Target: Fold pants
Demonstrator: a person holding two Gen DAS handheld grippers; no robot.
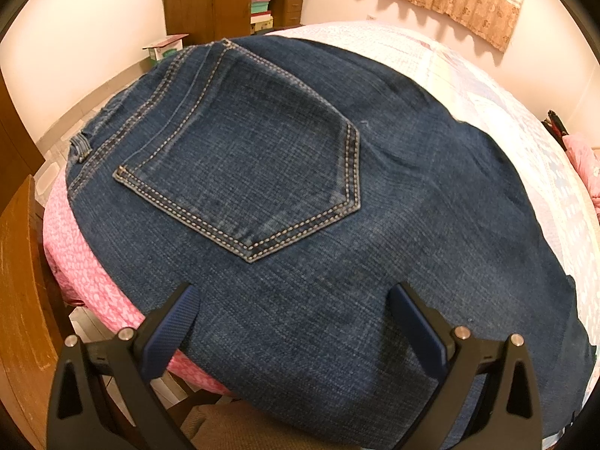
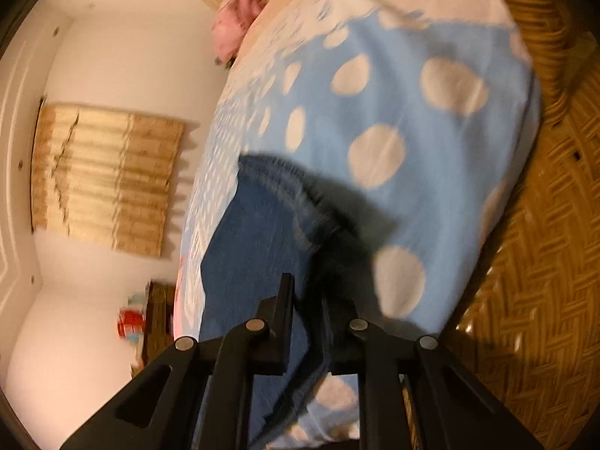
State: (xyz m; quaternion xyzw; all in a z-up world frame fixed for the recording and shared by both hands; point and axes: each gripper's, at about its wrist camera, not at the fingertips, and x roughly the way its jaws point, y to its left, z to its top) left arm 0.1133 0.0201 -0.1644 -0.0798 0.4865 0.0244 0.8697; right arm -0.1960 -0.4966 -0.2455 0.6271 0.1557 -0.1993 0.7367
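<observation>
Two grippers: left gripper (image 1: 296, 322) wide over the jeans (image 1: 300, 172) seat; right gripper (image 2: 307, 300) pinches the far hem.

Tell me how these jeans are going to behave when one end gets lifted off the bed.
The jeans will probably flop and drape rather than hold shape: they already sag over the bed's edge. The thick weave and doubled pocket seams suggest some heft, so the lifted end may drag the rest. The coarse denim looks unlikely to slip from a gripper.
</observation>
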